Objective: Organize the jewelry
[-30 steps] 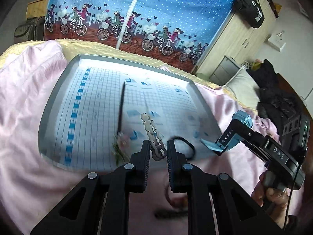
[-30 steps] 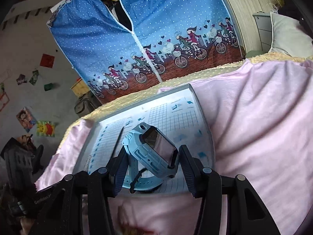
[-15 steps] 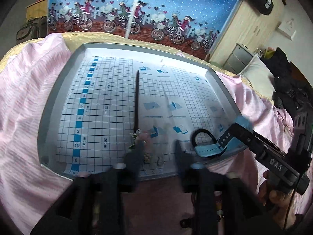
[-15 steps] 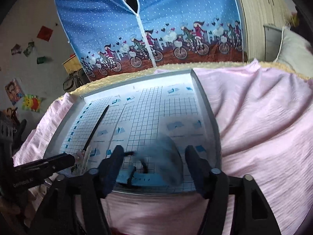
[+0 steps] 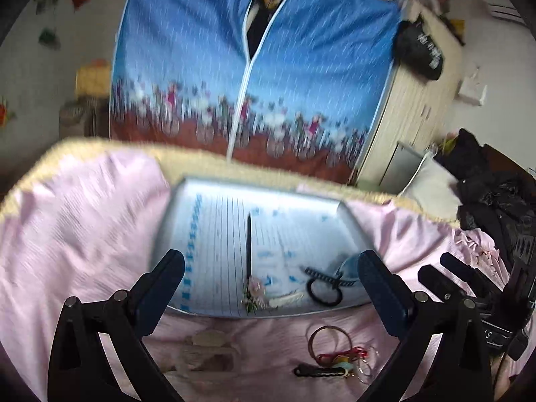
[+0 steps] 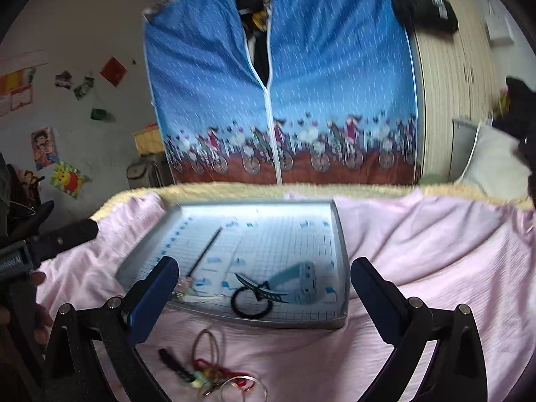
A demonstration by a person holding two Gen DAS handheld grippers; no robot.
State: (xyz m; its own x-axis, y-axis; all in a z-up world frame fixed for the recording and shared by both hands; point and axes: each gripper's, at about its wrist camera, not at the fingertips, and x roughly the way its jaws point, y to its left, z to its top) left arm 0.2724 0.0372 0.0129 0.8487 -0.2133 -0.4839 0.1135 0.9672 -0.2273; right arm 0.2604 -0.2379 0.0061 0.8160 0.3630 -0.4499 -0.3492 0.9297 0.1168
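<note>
A home bedroom: a bed with pink sheet (image 6: 418,251) fills the lower frame, a blue fabric wardrobe (image 6: 278,83) stands centre, a pillow (image 6: 489,164) at right, cartoon posters (image 6: 43,147) on the left wall.

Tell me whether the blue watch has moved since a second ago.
Yes. It left the right claw and now lies on the tray, near its right front corner.

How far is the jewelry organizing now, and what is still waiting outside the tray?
Done: the blue watch, black hair tie, flower hairpin and pale clip lie in the tray.

In hand: nothing. The left gripper and right gripper are both open and empty.

Left: the thin bangle, black clip and red cord piece lie on the pink sheet.
</note>
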